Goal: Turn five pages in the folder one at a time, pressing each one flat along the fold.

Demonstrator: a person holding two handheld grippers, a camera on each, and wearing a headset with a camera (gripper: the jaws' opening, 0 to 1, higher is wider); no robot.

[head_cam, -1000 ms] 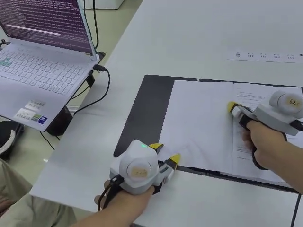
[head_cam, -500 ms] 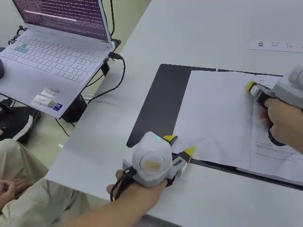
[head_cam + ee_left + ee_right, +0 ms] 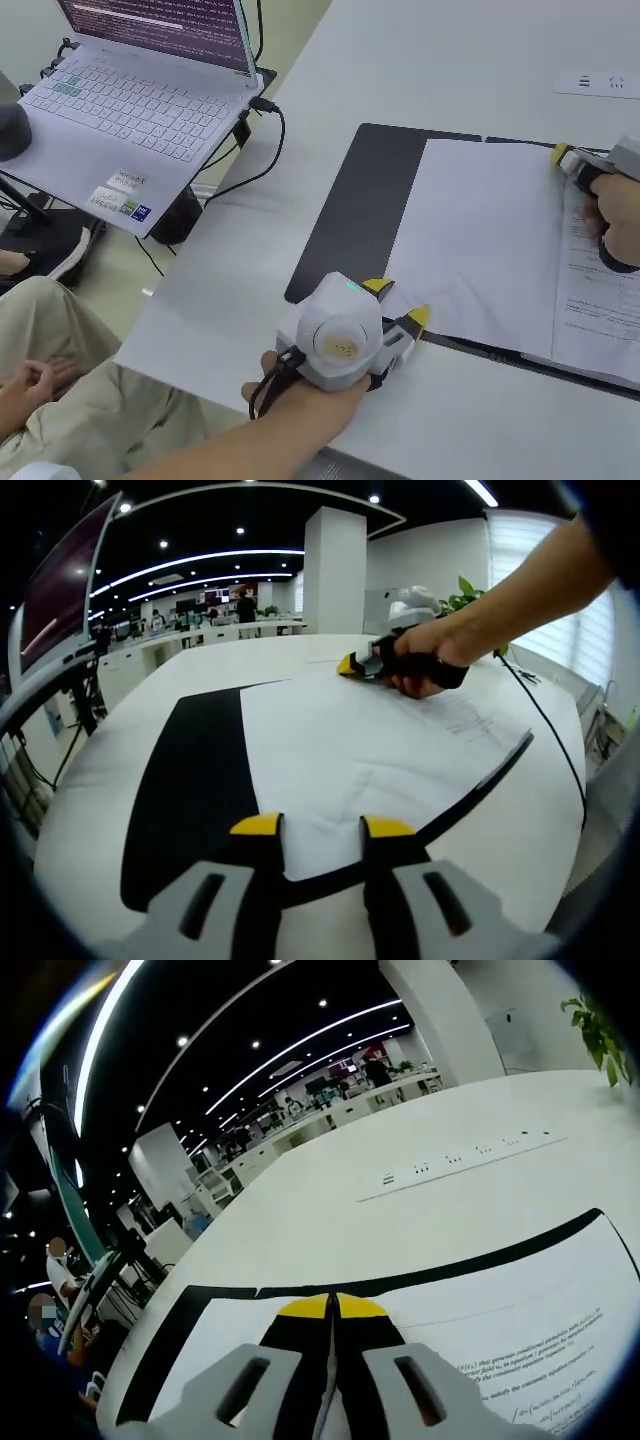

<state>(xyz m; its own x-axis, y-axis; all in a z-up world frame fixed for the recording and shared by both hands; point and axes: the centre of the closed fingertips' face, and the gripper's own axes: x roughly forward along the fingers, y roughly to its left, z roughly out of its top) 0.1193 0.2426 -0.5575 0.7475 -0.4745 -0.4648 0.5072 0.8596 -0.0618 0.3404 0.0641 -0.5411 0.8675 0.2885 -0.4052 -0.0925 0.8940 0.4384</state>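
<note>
A black folder (image 3: 350,210) lies open on the white table. A blank white page (image 3: 480,240) rests on its left half and a printed page (image 3: 600,290) on its right. My left gripper (image 3: 398,302) stands open at the blank page's near left corner; its yellow tips (image 3: 322,827) straddle the page's near edge without gripping it. My right gripper (image 3: 560,155) is shut, its tip down on the paper by the fold near the folder's far edge. Its closed jaws (image 3: 330,1307) point across the folder's top edge. The left gripper view also takes in the right gripper (image 3: 350,665).
An open laptop (image 3: 130,90) on a stand sits at the far left, with a black cable (image 3: 250,170) running to it. A white power strip (image 3: 600,82) lies beyond the folder. The table's near edge (image 3: 200,390) is close to my left hand; a person's legs show below it.
My right gripper has slid along the fold toward the folder's far edge, staying shut. The left gripper has kept its place at the page's near corner. The head camera has shifted.
</note>
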